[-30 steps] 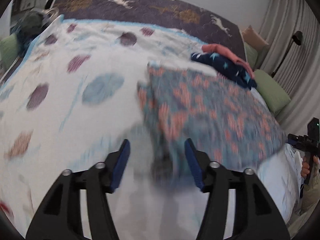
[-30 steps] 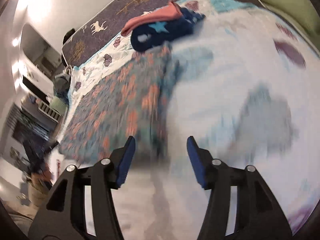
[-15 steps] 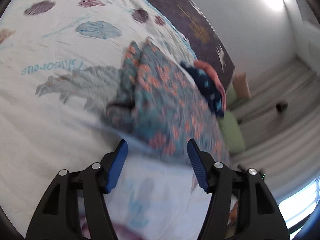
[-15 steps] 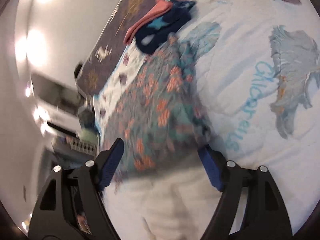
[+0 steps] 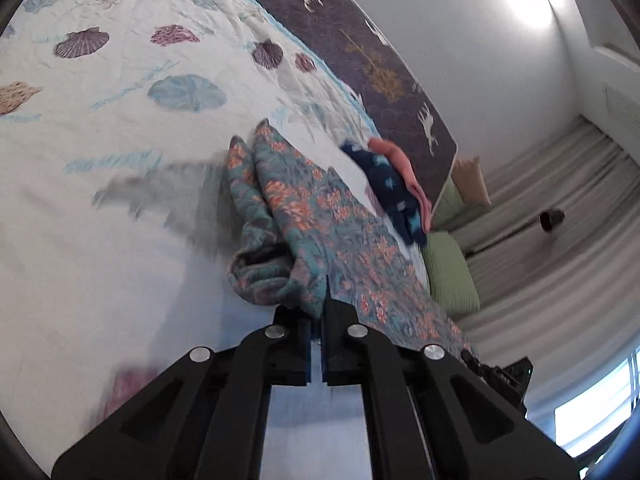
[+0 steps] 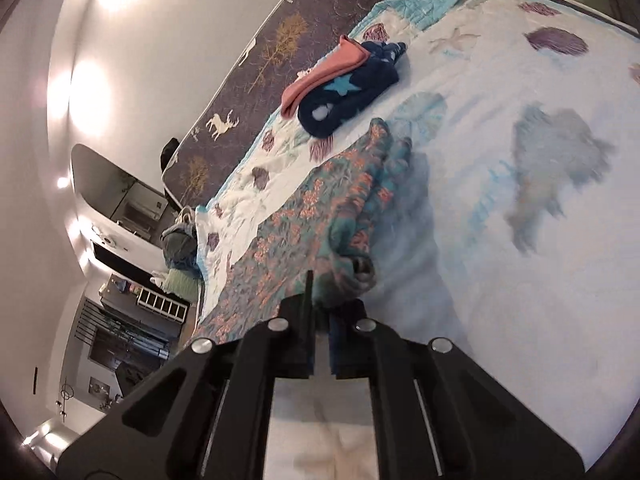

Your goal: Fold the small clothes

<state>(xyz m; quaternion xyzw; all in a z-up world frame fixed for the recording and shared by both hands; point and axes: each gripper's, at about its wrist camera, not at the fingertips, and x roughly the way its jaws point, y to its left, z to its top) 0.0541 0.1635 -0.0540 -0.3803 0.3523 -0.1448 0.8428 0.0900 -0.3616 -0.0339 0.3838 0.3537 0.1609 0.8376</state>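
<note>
On the bed's shell-print quilt lies the floral garment, each near corner pinched in one of my tools. My left gripper and right gripper have both just closed on its edge, cloth between the jaws, so that the hem can be lifted evenly for a fold. Folded pink and navy clothes rest beyond, apart.

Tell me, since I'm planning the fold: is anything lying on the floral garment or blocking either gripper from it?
Nothing visible. Both grippers, left and right, already pinch the floral garment; the navy and pink clothes lie beyond it.
</note>
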